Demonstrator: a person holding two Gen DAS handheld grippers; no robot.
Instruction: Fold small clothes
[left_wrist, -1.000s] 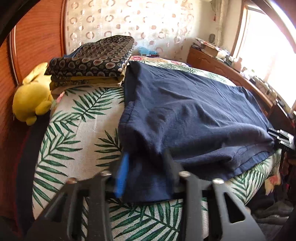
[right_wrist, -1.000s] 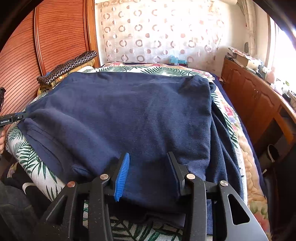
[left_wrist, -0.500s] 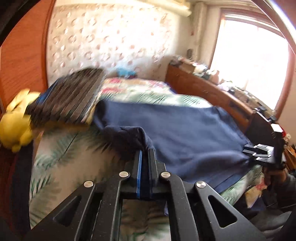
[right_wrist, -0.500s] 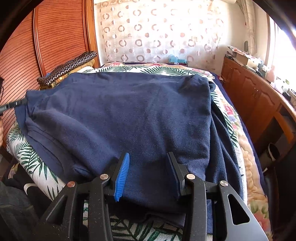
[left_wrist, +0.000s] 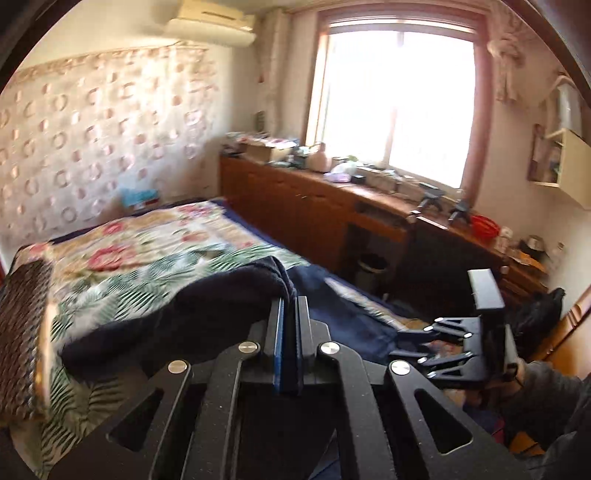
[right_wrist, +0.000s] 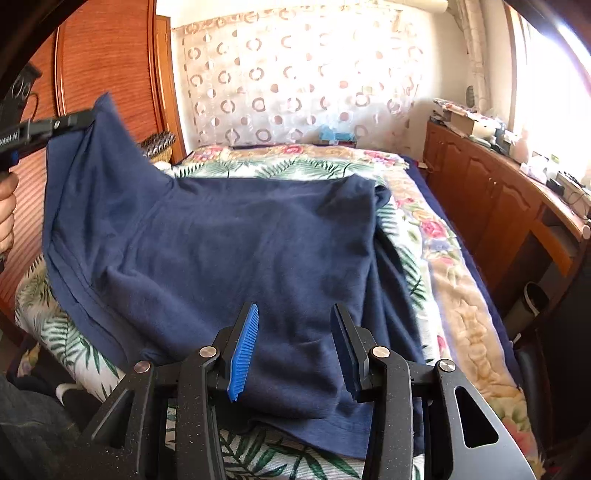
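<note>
A: Left claw (left_wrist: 290, 314) is now pressing its pads together on a corner of the navy shirt (right_wrist: 236, 236). A second ago those pads were standing apart either side of that edge, so the pinch is new.

B: And the corner is leaving the bed (right_wrist: 424, 221)?

A: Yes. In the right wrist view the left claw (right_wrist: 79, 120) is holding it high near the wooden headboard (right_wrist: 107, 62), and the cloth is hanging from it in a slope down to the mattress. Earlier that side was lying flat.

B: Right claw (right_wrist: 295, 343)?

A: It is sitting spread over the near hem, nothing between the pads, not gripping. No change there. From the left wrist view the right claw (left_wrist: 406, 345) is resting low beside the shirt's far side.

B: Reading for the task?

A: The rest of the shirt is lying spread on the leaf-print cover. I judge the first fold is starting: the lifted side is likely going across toward the window side. Risk: with only one corner pinched, the hem is sagging and may land crooked.
</note>
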